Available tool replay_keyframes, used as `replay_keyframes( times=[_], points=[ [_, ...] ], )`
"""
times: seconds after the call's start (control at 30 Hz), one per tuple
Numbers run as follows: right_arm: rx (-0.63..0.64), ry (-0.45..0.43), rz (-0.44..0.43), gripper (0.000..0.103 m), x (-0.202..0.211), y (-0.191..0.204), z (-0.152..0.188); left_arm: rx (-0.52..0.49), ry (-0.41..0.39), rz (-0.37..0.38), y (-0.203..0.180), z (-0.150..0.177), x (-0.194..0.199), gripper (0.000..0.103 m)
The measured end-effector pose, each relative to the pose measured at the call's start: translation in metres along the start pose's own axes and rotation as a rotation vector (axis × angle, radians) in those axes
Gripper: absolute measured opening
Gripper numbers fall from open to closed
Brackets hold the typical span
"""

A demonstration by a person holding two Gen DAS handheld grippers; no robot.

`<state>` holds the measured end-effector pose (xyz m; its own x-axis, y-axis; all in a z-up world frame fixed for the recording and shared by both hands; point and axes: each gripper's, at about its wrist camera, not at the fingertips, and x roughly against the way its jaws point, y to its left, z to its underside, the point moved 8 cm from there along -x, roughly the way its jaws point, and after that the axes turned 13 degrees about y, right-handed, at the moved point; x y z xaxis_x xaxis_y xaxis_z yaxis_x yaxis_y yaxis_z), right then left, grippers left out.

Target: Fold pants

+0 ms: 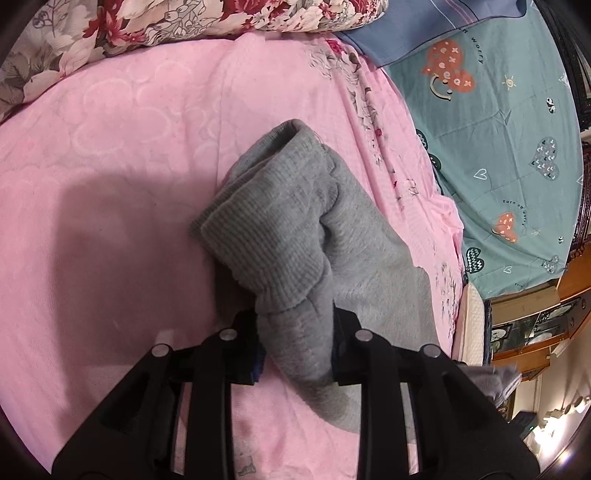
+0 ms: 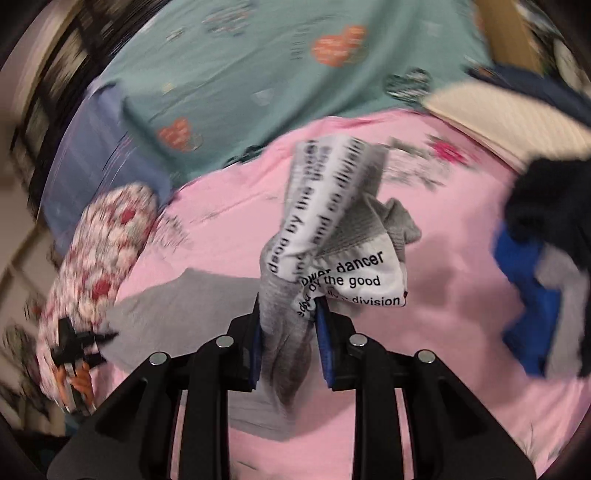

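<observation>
The grey pants point(image 1: 291, 236) hang bunched over the pink bedspread point(image 1: 110, 221). My left gripper point(image 1: 295, 343) is shut on the leg end, with the ribbed cuff point(image 1: 258, 240) standing up past the fingers. My right gripper point(image 2: 288, 339) is shut on the waist end of the pants point(image 2: 280, 332), where the white printed waistband point(image 2: 354, 280) sticks up crumpled. More grey fabric point(image 2: 177, 314) trails left over the pink bedspread point(image 2: 443, 295). The right wrist view is blurred by motion.
A floral quilt point(image 1: 184, 22) lies at the far edge and a teal heart-print sheet point(image 1: 498, 147) to the right. In the right wrist view, a floral bundle point(image 2: 103, 266) is left, and a blue and dark shape point(image 2: 535, 277) is right.
</observation>
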<state>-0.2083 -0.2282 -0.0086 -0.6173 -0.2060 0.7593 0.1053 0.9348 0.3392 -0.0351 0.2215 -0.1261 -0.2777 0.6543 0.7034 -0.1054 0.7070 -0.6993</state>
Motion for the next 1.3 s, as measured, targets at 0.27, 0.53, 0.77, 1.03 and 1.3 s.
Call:
replay_keyframes(
  times=[0.27,0.53,0.77,1.03,1.3],
  points=[
    [0.404,0.288,0.078,0.028,-0.136,0.117,0.036,-0.044,-0.001,-0.023,-0.003,0.002,-0.001,0.026],
    [0.345,0.398,-0.171,0.078,-0.128,0.136,0.042,-0.083,-0.038,-0.085,0.004,0.013,0.029,0.048],
    [0.086,0.492,-0.401,0.078,-0.152,0.122,0.035,-0.141,-0.151,-0.116,-0.025,0.024,0.078,0.057],
    [0.167,0.360,-0.440,0.089,-0.099,0.112,0.021,-0.471,0.022,-0.025,-0.185,0.058,0.000,0.064],
    [-0.223,0.340,-0.552,0.089,-0.119,0.011,-0.021,-0.661,0.302,-0.100,-0.237,0.124,-0.125,0.065]
  ],
)
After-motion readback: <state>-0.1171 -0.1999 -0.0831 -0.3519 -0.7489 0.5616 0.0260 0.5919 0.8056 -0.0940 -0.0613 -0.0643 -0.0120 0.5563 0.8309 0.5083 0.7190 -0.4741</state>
